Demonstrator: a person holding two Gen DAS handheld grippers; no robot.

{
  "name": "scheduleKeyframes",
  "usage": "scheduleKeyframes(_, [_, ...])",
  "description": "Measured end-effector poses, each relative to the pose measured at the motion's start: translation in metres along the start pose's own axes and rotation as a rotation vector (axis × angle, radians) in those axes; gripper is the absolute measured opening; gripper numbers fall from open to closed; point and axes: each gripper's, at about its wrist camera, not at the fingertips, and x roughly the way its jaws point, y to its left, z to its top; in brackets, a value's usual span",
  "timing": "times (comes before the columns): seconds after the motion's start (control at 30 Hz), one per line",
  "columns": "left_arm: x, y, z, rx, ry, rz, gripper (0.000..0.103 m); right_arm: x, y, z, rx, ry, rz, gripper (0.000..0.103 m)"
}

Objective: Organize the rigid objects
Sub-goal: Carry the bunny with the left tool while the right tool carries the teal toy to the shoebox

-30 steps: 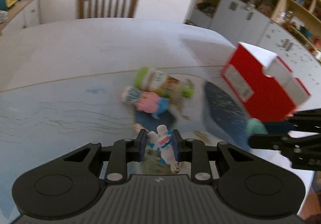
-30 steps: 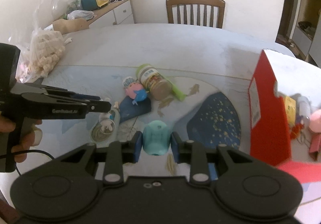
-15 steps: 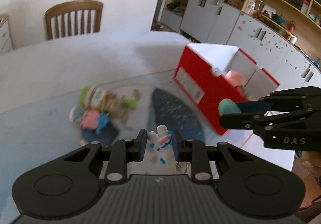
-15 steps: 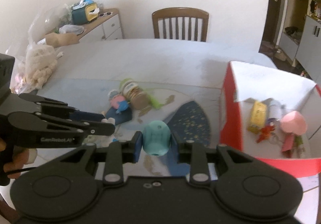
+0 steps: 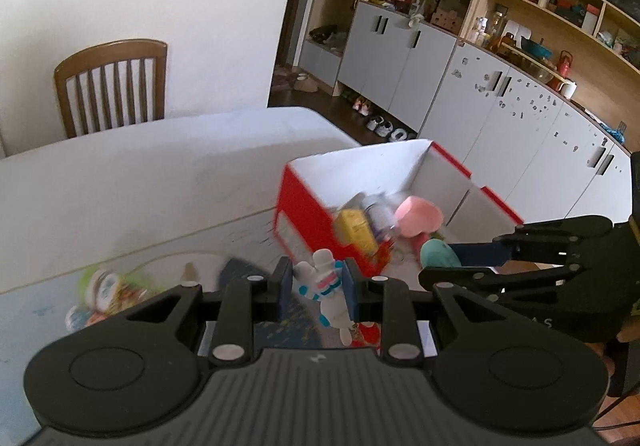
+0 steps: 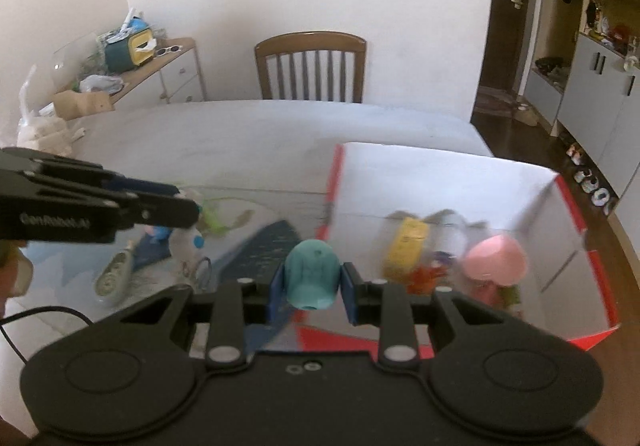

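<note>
Two tools were loaded: the left tool [image 5: 315, 283] clamped a white figurine [image 5: 325, 288], the right tool [image 6: 311, 280] a teal toy [image 6: 312, 273], beside the red box [image 6: 576, 214] near the counter's [image 6: 224, 142] right edge.

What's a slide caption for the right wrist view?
Right gripper carries a teal toy toward the open red box, while the left gripper brings a white figure alongside.
</note>
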Motion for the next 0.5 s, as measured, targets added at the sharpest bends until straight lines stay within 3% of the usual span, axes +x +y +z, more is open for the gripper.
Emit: scheduleKeyframes(0.5, [0.074,-0.078,0.035,0.008,0.048,0.039,0.026,0.004,-0.115,-0.013,0.019,0.029,-0.026,0.029])
